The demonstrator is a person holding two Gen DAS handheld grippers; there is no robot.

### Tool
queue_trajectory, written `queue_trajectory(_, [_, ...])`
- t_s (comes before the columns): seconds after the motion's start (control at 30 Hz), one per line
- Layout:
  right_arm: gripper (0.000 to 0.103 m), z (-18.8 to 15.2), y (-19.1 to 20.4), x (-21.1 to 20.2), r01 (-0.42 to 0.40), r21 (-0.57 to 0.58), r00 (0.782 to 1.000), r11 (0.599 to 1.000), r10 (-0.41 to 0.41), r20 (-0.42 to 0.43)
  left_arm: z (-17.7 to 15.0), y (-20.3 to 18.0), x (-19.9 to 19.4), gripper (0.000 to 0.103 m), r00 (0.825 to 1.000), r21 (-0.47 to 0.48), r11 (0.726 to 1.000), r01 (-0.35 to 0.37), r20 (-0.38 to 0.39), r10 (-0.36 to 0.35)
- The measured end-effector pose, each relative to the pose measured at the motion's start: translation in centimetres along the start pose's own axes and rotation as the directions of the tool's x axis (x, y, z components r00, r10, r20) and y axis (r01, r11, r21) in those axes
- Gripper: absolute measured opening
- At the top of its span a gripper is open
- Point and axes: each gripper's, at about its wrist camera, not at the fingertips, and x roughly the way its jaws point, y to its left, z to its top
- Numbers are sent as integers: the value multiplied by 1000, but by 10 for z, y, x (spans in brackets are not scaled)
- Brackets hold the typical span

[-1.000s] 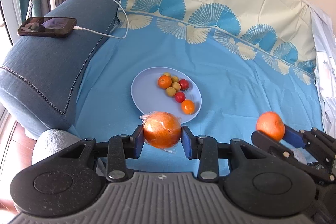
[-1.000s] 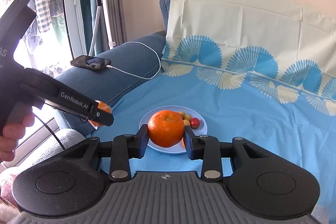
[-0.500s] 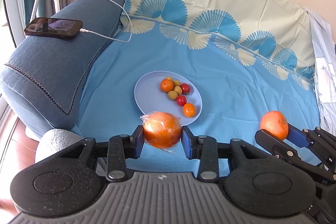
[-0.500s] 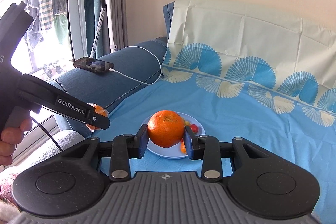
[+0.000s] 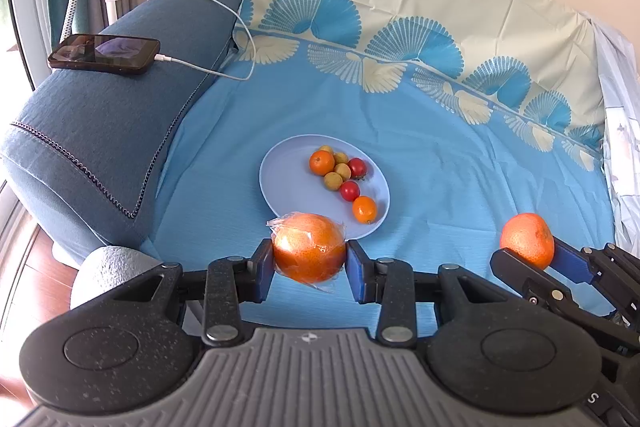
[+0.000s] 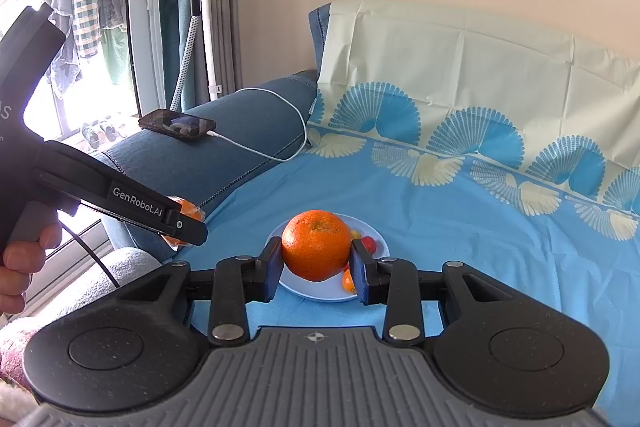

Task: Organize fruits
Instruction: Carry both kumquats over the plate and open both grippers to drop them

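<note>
My left gripper is shut on a plastic-wrapped orange, held in the air just in front of a light-blue plate. The plate lies on a blue cloth and holds several small fruits: two small oranges, red cherry tomatoes and yellowish round fruits. My right gripper is shut on a bare orange, held above the near side of the plate. The right gripper also shows at the right of the left wrist view, and the left gripper at the left of the right wrist view.
The blue patterned cloth covers a sofa seat and backrest. A blue armrest on the left carries a phone with a white charging cable. A garment steamer stand and window are beyond the armrest.
Both grippers have drawn back and risen slightly with their oranges; the plate looks a little farther away. Both grips are unchanged.
</note>
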Motion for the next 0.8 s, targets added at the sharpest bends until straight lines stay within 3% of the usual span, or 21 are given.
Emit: queue_trajectory(0.8, [37,0,-3,17,2,38,999,999,0,-54,4,1,21,42,999,3,1000,-9,-32,9])
